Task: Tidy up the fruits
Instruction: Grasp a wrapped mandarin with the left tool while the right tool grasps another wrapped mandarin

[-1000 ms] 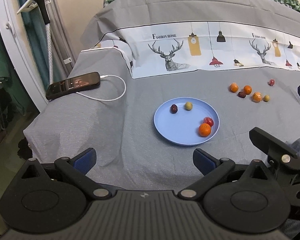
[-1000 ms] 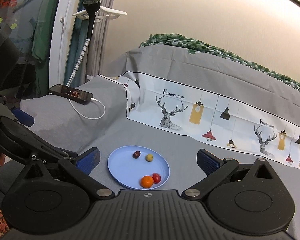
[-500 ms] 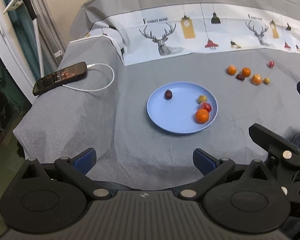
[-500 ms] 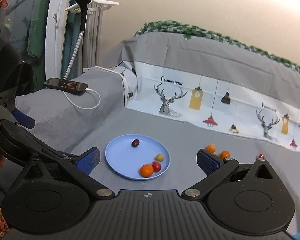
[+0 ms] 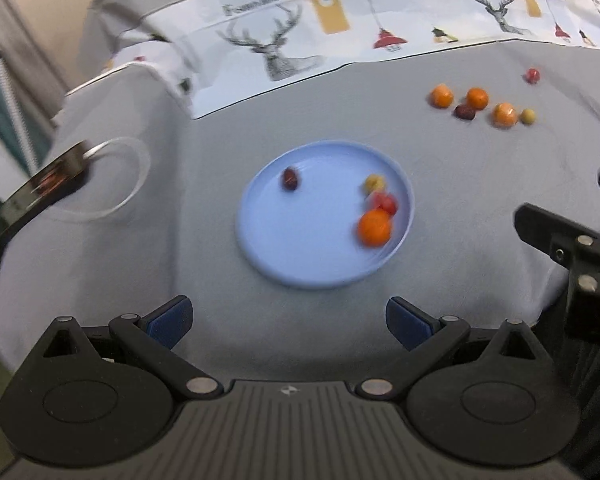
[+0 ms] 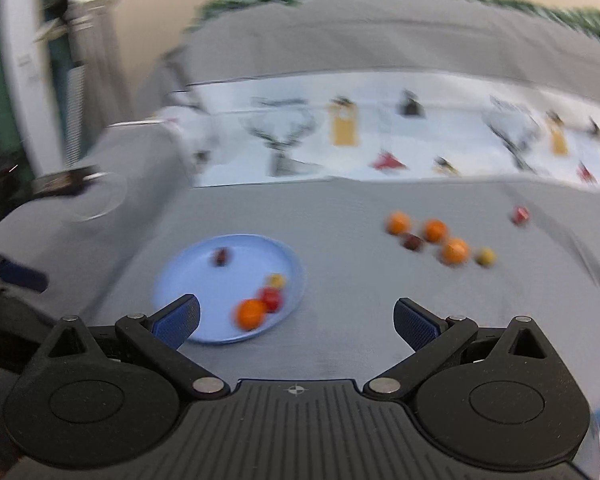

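A blue plate (image 5: 308, 256) lies on the grey cloth and holds an orange (image 5: 374, 228), a red fruit (image 5: 386, 203), a yellow-green fruit (image 5: 374, 183) and a dark fruit (image 5: 290, 179). The plate also shows in the right wrist view (image 6: 188, 280). Loose fruits lie far right: three oranges (image 5: 476, 98), a dark fruit (image 5: 465, 112), a yellow one (image 5: 528, 116) and a red one (image 5: 532, 75). My left gripper (image 5: 290, 322) is open and empty in front of the plate. My right gripper (image 6: 296, 320) is open and empty, right of the plate.
A phone (image 5: 40, 188) with a white cable (image 5: 116, 184) lies at the left edge of the cloth. A printed deer-pattern sheet (image 5: 380, 28) covers the raised back. The right gripper's body (image 5: 572, 248) shows at the right of the left wrist view.
Both grippers have moved forward and down toward the cloth, so the plate and loose fruits look larger. The yellow-green fruit had rolled toward the red fruit and orange. Both views are motion-blurred.
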Motion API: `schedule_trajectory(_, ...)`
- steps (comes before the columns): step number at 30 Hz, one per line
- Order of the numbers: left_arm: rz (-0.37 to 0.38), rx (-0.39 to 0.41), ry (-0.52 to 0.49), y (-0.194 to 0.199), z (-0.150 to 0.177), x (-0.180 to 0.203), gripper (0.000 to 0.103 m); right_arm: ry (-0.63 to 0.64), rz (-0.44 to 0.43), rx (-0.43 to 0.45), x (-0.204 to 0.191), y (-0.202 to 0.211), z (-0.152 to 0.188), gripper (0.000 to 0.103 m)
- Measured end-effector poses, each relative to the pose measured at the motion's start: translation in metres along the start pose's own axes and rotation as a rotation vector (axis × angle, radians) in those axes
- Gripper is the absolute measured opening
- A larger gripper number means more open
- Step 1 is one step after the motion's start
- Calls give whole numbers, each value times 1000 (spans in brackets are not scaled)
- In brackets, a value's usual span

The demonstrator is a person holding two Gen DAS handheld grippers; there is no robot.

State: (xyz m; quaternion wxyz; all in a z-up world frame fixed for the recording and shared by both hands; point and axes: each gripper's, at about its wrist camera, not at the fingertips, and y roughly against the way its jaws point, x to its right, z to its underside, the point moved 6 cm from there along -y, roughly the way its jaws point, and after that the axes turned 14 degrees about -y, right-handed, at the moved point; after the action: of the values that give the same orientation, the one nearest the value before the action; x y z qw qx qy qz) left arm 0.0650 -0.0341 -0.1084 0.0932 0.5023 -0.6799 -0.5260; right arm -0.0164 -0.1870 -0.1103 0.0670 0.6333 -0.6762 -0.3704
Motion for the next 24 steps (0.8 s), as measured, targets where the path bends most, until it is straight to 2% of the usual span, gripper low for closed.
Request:
schedule_trajectory(5, 68, 38, 19, -37, -75, 13, 103, -142, 185, 13, 65, -49, -20, 102)
schedule_trajectory(10, 124, 43, 11, -89, -153, 34, 103, -155, 307, 29, 112, -116, -35, 102)
schedule_trajectory(14, 150, 41, -17, -134, -200, 50, 103, -191, 338, 10, 139, -168, -47, 102)
schedule_trajectory(19, 187, 35, -38, -190, -247, 71, 103, -210, 346, -23, 154, -225, -58, 101)
schedule_trajectory(22, 209, 11, -64, -221, -269, 87, 103, -220, 392, -46, 162, -253, -56, 102)
schedule_trajectory(24, 240, 6, -88, -237, -282, 97, 103, -168, 427, -17, 161, -265, -55, 102)
